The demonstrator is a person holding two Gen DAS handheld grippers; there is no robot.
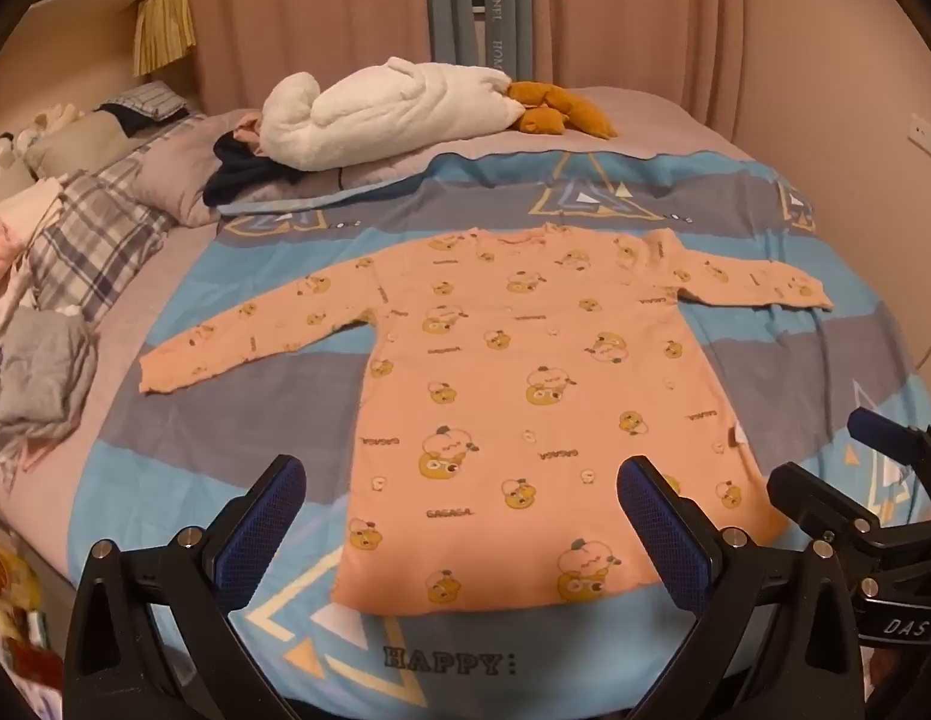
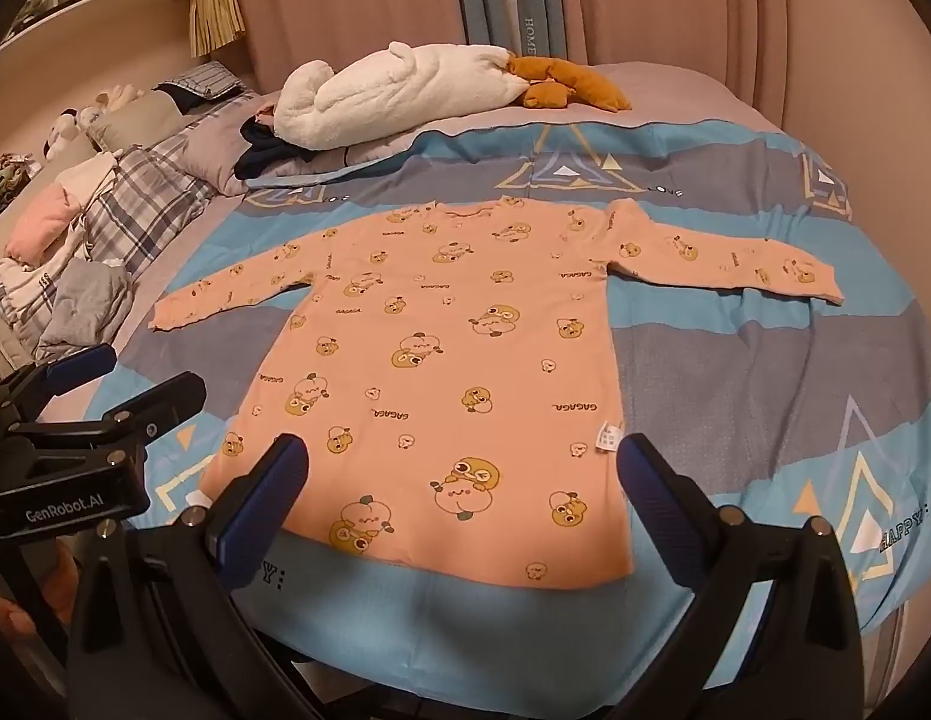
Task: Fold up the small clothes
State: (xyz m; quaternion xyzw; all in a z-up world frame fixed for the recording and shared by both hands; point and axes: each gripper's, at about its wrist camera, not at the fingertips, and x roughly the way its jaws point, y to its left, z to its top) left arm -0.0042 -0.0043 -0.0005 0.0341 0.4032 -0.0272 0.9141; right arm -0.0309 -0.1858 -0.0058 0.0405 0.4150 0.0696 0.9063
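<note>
On the bed, in the left wrist view, a pink shirt (image 1: 513, 396) lies flat and unfolded on the blue-and-grey sheet (image 1: 795, 372), sleeves spread to both sides, hem nearest the camera. The left gripper (image 1: 462, 510) hangs over the hem with its jaws wide apart, holding nothing. The right gripper (image 1: 837, 462) shows at the right edge, also spread and empty. A white plush (image 1: 381, 111) lies beyond the collar.

In the right wrist view, the same shirt (image 2: 441, 360) lies flat, a white tag (image 2: 606, 438) on its right side seam. The right gripper (image 2: 462, 504) is wide open above the hem, empty. The left gripper (image 2: 129, 378) sits at the left edge, open over the sheet (image 2: 735, 360).
</note>
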